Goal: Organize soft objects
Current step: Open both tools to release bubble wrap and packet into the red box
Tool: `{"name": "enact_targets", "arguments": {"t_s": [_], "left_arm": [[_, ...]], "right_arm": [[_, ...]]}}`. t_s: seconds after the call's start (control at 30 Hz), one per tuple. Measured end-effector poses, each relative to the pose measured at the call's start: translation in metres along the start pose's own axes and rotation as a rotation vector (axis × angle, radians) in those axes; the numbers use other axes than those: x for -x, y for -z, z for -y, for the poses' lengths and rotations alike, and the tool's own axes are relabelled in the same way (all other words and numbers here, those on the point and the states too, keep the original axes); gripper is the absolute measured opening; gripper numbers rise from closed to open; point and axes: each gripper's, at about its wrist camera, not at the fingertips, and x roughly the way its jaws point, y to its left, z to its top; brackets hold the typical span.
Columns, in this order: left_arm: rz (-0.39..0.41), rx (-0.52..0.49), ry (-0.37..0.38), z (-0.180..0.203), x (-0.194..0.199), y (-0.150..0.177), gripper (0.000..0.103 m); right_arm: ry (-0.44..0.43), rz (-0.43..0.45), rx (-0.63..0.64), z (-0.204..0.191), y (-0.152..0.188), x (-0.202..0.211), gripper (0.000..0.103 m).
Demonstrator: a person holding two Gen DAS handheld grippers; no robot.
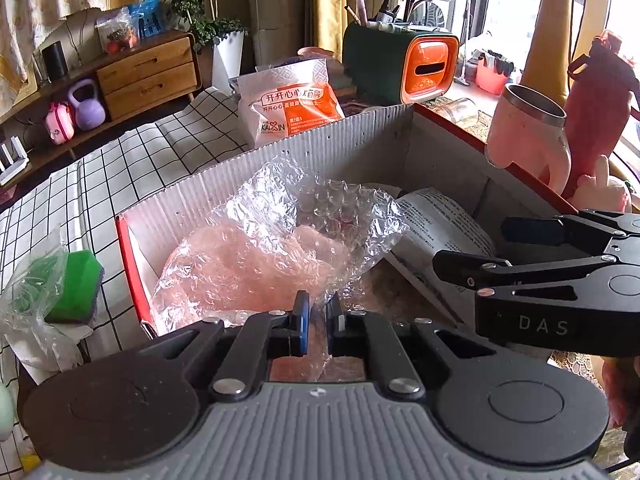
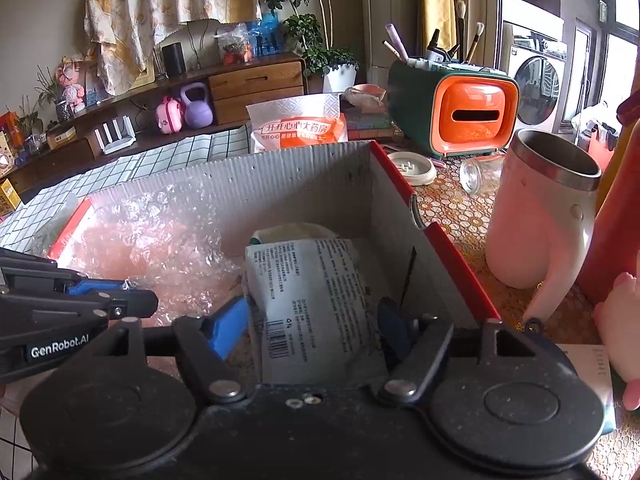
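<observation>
A corrugated cardboard box with red outer sides stands open on the table. Inside its left half lies crumpled clear bubble wrap over something pink. My left gripper is shut on the near edge of the bubble wrap, pinched between the blue pads. In the right wrist view the same box holds the bubble wrap and a white printed packet lying flat on the right. My right gripper is open, one blue pad on each side of the packet. The left gripper shows at the left edge.
Right of the box stand a pink-and-white mug, a tipped glass jar and a pink plush. Behind it are an orange-and-white pharmacy bag and a green-orange organizer. A bagged green sponge lies on the checked cloth.
</observation>
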Motion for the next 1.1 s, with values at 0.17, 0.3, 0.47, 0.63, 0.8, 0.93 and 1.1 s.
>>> {"name": "enact_targets", "arguments": {"t_s": [0.17,0.3,0.47,0.63,0.8,0.93,1.1], "left_arm": [[0.022,0.007,0.009,0.000,0.012,0.002,0.008],[0.039,0.014,0.014,-0.001,0.022,0.003,0.008],[0.057,0.030,0.023,-0.002,0.035,0.005,0.009],[0.059,0.040,0.033,-0.003,0.044,0.008,0.016],[0.072,0.065,0.061,-0.005,0.053,0.012,0.055],[0.098,0.059,0.052,-0.004,0.065,0.017,0.059],[0.146,0.061,0.045,-0.013,0.088,0.024,0.070]], "right_arm": [[-0.005,0.013,-0.001,0.000,0.000,0.011,0.075],[-0.012,0.031,-0.004,-0.001,0.001,0.022,0.076],[-0.028,0.056,-0.012,-0.001,0.002,0.039,0.079],[-0.031,0.084,-0.006,-0.003,0.002,0.056,0.083],[-0.040,0.100,-0.001,-0.006,0.006,0.071,0.085],[-0.051,0.110,-0.002,-0.010,0.008,0.082,0.087],[-0.078,0.131,0.001,-0.017,0.010,0.100,0.090]]}}
